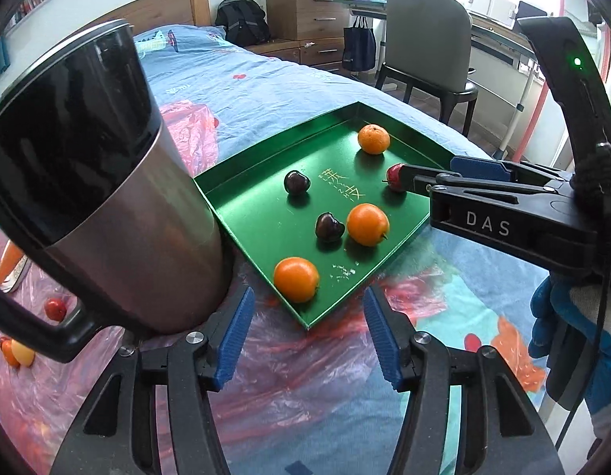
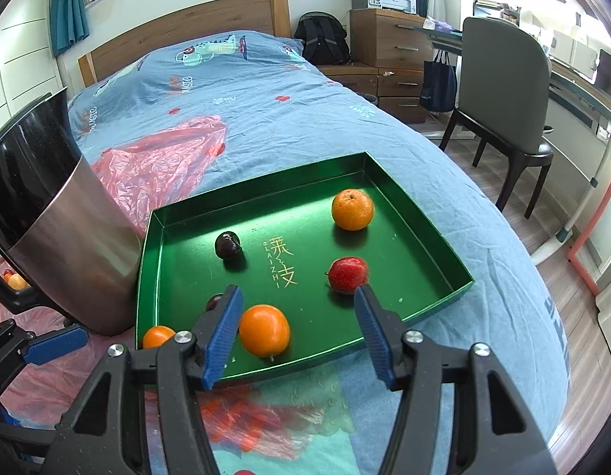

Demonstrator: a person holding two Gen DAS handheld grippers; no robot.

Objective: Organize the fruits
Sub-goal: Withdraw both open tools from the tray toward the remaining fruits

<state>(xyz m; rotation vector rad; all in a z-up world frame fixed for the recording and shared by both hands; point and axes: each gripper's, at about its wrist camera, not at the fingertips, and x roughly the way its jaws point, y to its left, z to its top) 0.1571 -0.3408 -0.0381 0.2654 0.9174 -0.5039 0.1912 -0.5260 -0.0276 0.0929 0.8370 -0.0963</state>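
Observation:
A green tray [image 1: 242,202] [image 2: 432,245] lies on the bed. It holds three oranges [image 1: 367,224] [image 2: 264,330], two dark plums [image 1: 296,182] [image 2: 228,244] and a small red fruit [image 2: 348,275]. My right gripper [image 2: 298,332] is open and empty, just above the tray's near part, with the red fruit just past its right finger. In the left wrist view the right gripper [image 1: 424,178] reaches in from the right, its tips by the red fruit [image 1: 395,176]. My left gripper [image 1: 307,332] is open and empty, just before the tray's near corner.
A tall steel jug [image 1: 119,182] [image 2: 60,229] with a black handle stands left of the tray. Small red and yellow fruits [image 1: 54,308] lie on pink plastic sheeting [image 1: 289,392] at the far left. A chair [image 2: 503,111] and drawers [image 2: 388,39] stand beyond the bed.

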